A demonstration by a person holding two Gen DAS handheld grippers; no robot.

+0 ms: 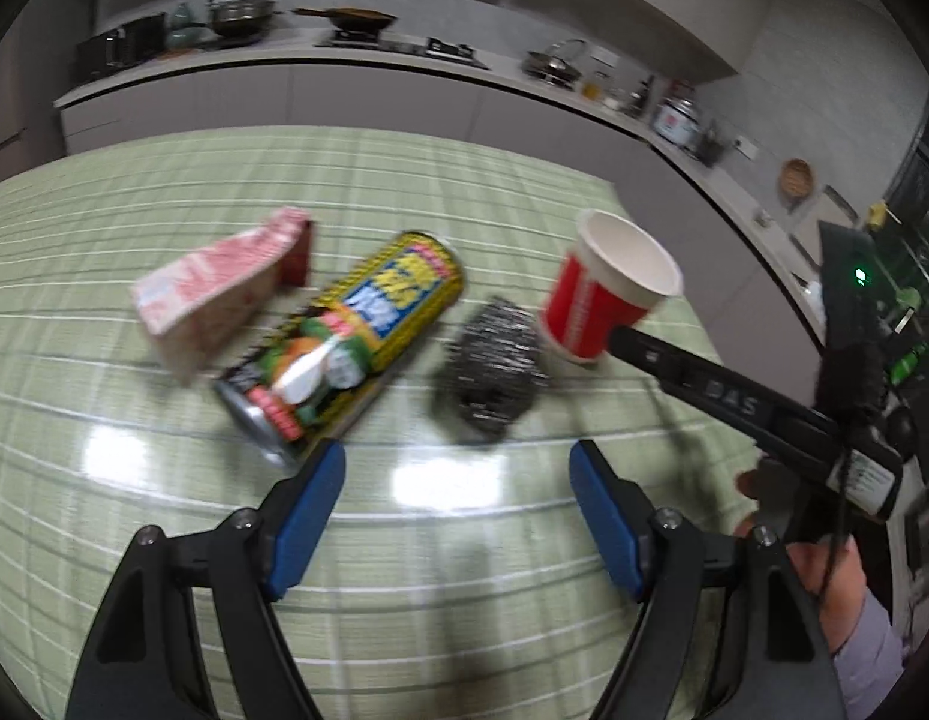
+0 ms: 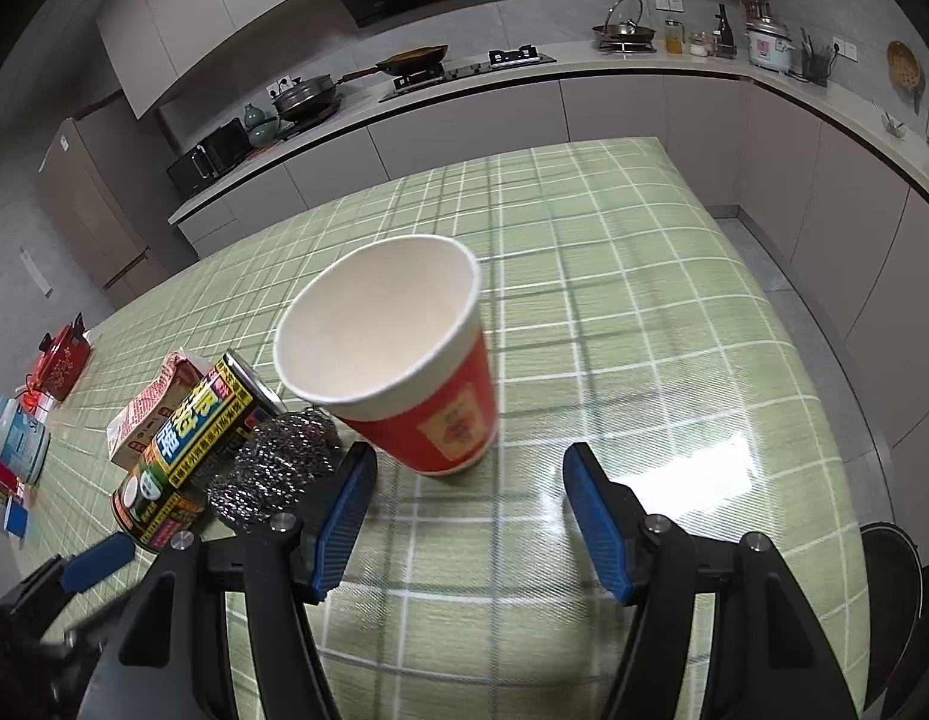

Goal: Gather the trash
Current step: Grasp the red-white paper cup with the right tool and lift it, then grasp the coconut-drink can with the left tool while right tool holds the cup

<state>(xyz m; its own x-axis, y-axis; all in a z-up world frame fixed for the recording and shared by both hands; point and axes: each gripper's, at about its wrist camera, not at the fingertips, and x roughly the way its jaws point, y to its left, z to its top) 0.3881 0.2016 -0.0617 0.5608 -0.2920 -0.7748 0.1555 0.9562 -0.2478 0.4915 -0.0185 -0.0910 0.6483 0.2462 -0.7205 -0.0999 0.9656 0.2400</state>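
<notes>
On the green checked tablecloth lie a pink carton, a yellow printed can on its side and a steel wool scourer. My left gripper hangs open just short of the can and scourer, nothing between its blue pads. A red paper cup with a white inside stands right in front of my right gripper. That gripper is open. Its left fingertip is close beside the cup's base, and the pads do not press on it. The scourer and can sit left of it.
A red box and a white bottle stand at the table's far left. The table's right edge drops to the floor, with a dark round object below it. A kitchen counter with pots runs behind.
</notes>
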